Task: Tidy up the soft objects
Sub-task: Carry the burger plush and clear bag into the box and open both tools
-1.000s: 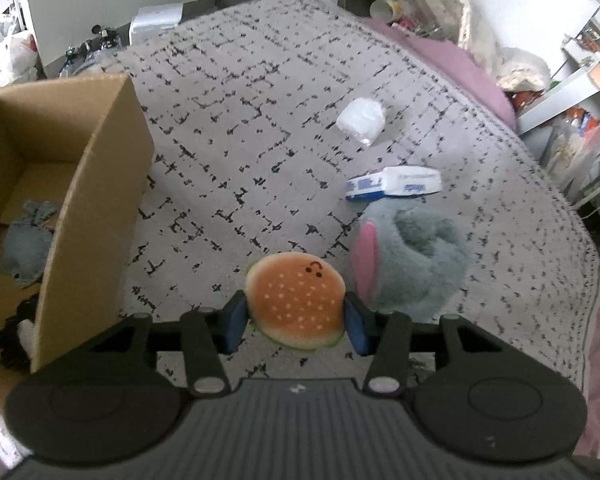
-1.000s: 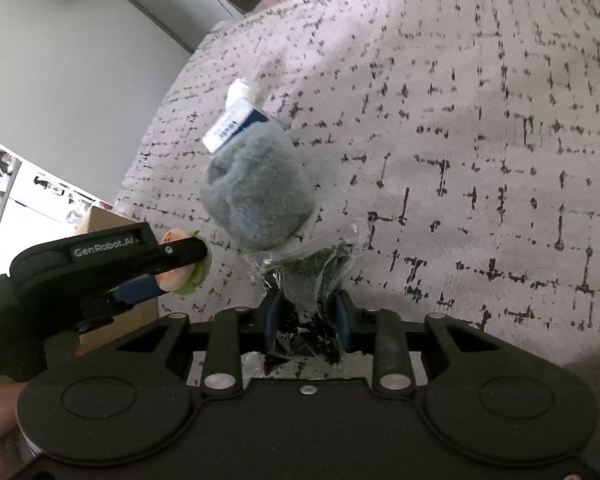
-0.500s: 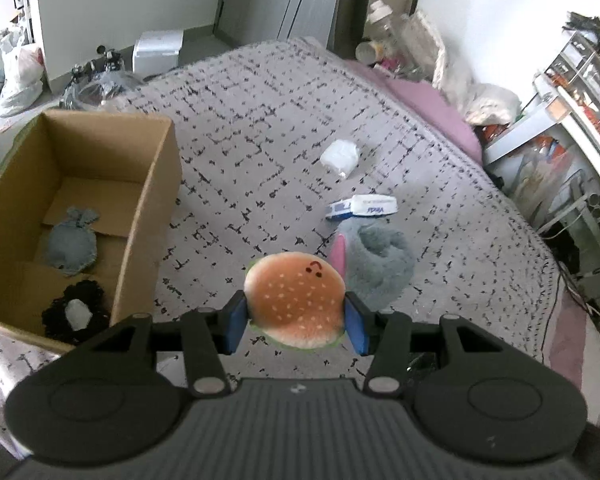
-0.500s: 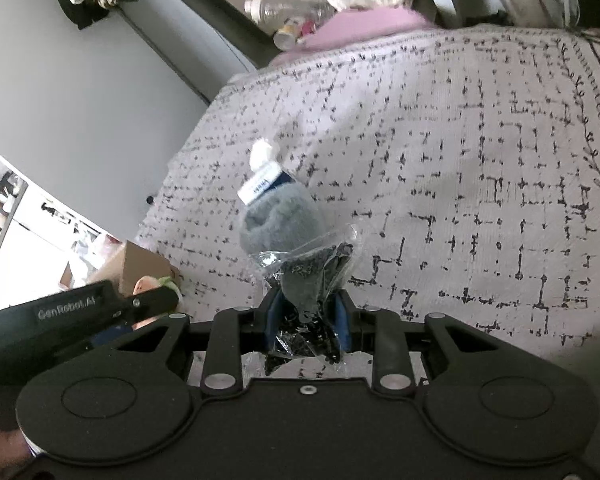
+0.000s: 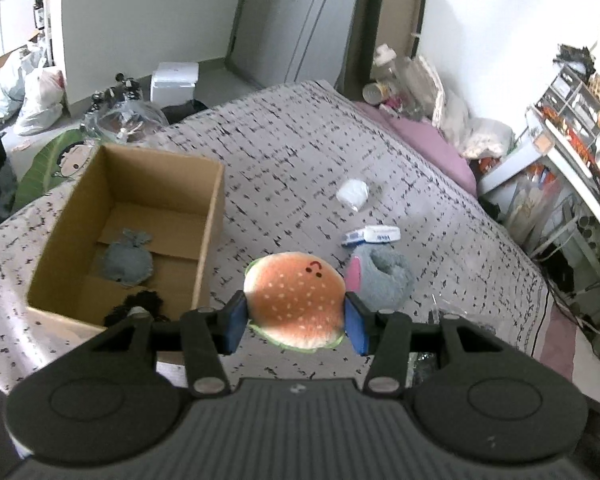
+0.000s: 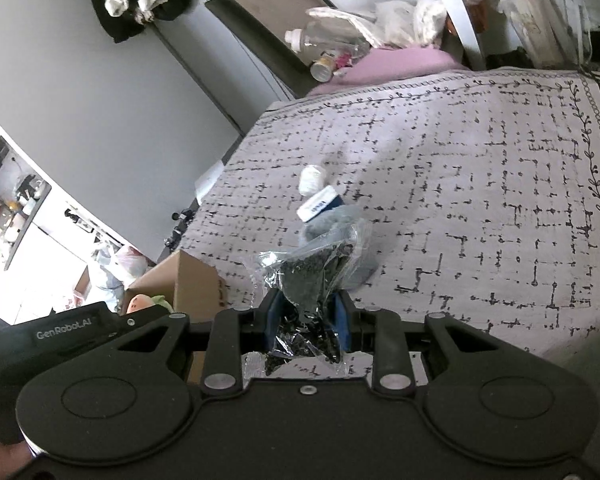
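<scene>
text: "GenRobot.AI" | on: left tool side, white lettering

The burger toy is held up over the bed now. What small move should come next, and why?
Probably carry the burger toy sideways over the open cardboard box. The left gripper grips it between both fingers, clear of the bed, and the box beside it already holds a grey toy.

Both wrist views look steeply down from above, sharing the patterned bedspread.
</scene>
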### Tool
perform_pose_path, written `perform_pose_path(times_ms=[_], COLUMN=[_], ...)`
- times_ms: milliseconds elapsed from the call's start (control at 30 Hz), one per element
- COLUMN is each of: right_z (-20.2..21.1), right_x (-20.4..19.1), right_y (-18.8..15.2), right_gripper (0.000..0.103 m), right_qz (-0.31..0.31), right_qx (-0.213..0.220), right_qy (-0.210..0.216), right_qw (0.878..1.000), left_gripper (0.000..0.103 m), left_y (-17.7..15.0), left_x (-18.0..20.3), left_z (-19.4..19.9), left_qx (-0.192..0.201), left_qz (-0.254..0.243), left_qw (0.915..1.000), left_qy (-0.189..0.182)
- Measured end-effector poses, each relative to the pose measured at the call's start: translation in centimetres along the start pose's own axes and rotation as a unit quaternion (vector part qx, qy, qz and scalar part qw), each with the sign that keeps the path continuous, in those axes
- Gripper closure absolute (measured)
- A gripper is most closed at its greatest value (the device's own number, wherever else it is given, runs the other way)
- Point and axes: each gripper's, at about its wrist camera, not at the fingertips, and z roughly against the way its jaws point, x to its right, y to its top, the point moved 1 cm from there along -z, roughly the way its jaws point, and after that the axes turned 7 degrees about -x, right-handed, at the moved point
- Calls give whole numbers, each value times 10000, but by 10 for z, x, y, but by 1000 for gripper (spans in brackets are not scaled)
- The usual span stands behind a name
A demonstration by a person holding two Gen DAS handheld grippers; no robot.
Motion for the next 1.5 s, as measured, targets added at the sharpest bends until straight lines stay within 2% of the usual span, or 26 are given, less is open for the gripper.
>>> perform_pose_path(times_ms=[367,767,1500], right_z=[13,14,-17], right_x=[-34,-65,-139], right_y=[-4,-2,-3], right_gripper=[75,75,75], right_qz=[250,476,1168], right_qx=[118,213,191], right_qy=[81,112,420], right_qw=[9996,9986,9921], left_gripper=[53,53,53], left_y=[2,6,16], left_x=[-27,-59,-131], left_z=[34,52,44], left_qx=[290,439,412], left_qz=[137,328,863], left_qw=[9995,9985,9952], left_qy=[0,34,195])
